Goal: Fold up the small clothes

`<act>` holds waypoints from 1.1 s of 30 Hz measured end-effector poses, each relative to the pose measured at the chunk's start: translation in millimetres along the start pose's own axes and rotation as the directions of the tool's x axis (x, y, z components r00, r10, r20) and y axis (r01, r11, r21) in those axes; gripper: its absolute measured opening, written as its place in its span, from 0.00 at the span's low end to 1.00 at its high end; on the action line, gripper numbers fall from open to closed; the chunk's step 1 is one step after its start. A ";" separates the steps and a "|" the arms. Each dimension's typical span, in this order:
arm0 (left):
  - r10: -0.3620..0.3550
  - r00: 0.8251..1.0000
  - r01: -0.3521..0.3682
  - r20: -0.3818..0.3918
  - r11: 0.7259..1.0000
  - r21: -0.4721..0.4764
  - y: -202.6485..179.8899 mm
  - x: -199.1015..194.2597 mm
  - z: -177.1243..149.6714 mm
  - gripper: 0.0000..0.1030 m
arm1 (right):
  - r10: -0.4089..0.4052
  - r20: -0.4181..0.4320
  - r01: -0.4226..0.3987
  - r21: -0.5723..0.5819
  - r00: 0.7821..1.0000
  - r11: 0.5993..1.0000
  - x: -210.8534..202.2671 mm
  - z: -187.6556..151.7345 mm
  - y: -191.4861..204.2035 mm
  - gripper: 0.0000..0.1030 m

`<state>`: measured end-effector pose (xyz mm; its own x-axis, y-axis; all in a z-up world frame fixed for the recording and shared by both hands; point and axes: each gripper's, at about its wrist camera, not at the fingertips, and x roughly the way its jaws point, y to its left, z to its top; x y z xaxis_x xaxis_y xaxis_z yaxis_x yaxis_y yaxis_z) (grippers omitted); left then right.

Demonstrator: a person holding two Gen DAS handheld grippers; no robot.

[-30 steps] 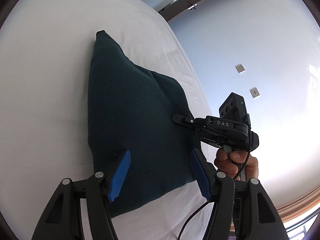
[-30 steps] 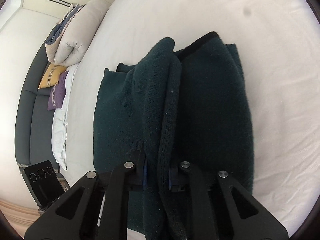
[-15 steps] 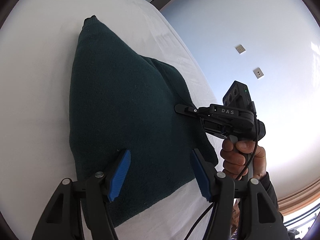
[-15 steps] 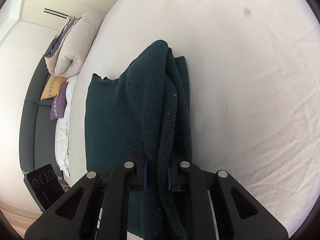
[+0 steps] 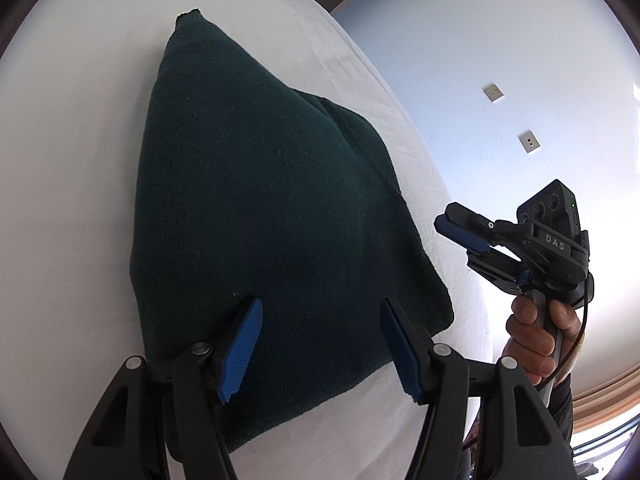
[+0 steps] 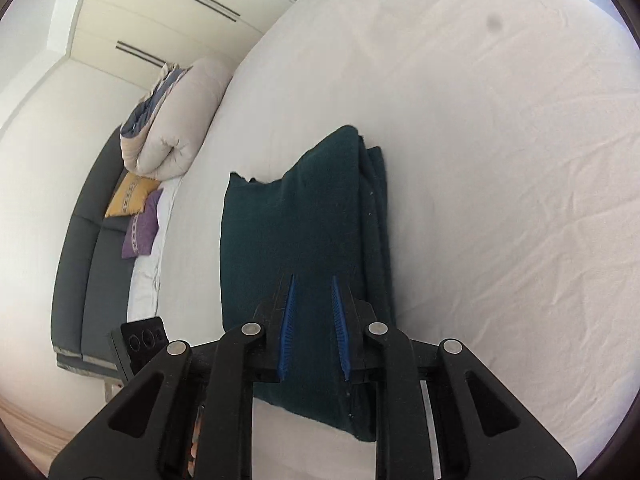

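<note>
The left gripper hangs over the near part of the dark green garment, with its jaws standing wide apart and both blue pads clear of the cloth. The right gripper is beside the garment's right edge, off the cloth, and a hand holds it by the handle. Its jaws have just been opening; a narrow gap shows between them and nothing is in it.

A home bedroom: white-sheeted bed, rolled duvet, cushions and built-in wardrobes.
</note>
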<state>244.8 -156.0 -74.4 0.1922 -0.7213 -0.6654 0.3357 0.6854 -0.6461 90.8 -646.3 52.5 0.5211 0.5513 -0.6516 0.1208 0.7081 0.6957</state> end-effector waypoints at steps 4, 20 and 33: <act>0.006 1.000 -0.006 -0.006 1.000 0.006 -0.7 0.3 -0.7 0.62 | -0.071 -0.072 0.071 -0.009 0.995 0.997 18.9 -6.3 -0.9 0.17; -0.001 1.000 0.001 -0.006 1.000 -0.004 0.6 -0.2 -1.9 0.62 | -0.101 0.001 0.101 -0.085 0.995 0.991 0.0 -26.3 12.5 0.64; -0.006 1.000 0.006 -0.009 1.000 0.007 2.5 -2.6 -3.3 0.62 | -0.103 -0.104 0.093 -0.097 0.989 0.991 23.4 -37.5 6.9 0.32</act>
<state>242.1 -152.1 -75.5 0.1819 -0.7242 -0.6651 0.3429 0.6807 -0.6474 72.1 -612.0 30.7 0.4153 0.5180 -0.7478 0.0867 0.7958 0.5993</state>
